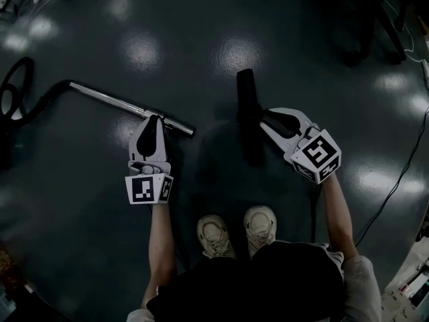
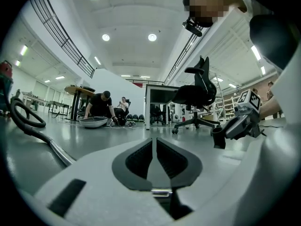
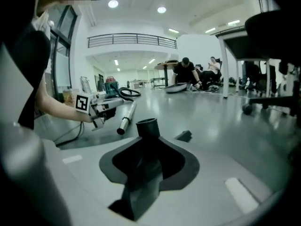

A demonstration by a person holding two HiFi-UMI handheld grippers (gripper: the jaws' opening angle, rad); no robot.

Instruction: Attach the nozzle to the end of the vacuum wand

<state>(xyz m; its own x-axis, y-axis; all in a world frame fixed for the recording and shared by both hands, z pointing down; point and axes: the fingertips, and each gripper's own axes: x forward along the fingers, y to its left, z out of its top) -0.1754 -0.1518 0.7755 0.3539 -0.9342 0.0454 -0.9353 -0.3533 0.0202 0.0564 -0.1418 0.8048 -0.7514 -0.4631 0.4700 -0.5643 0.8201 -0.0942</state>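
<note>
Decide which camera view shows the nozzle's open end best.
The right gripper view: the nozzle sits close up in mid-frame, its round mouth clear. The head view shows only a dark shape against the floor, mouth indistinct. The left gripper view shows it small and far off at the right.

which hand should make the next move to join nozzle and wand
Right: the right gripper holds the nozzle, collar toward the open end of the wand; the left gripper grips that wand.

Wand point(image 1: 114, 100): bright polished metal. Nozzle point(image 1: 246, 94): matt black plastic. Hose point(image 1: 47, 99): dull black. Floor point(image 1: 221, 52): smooth, glossy, bright reflections.
</note>
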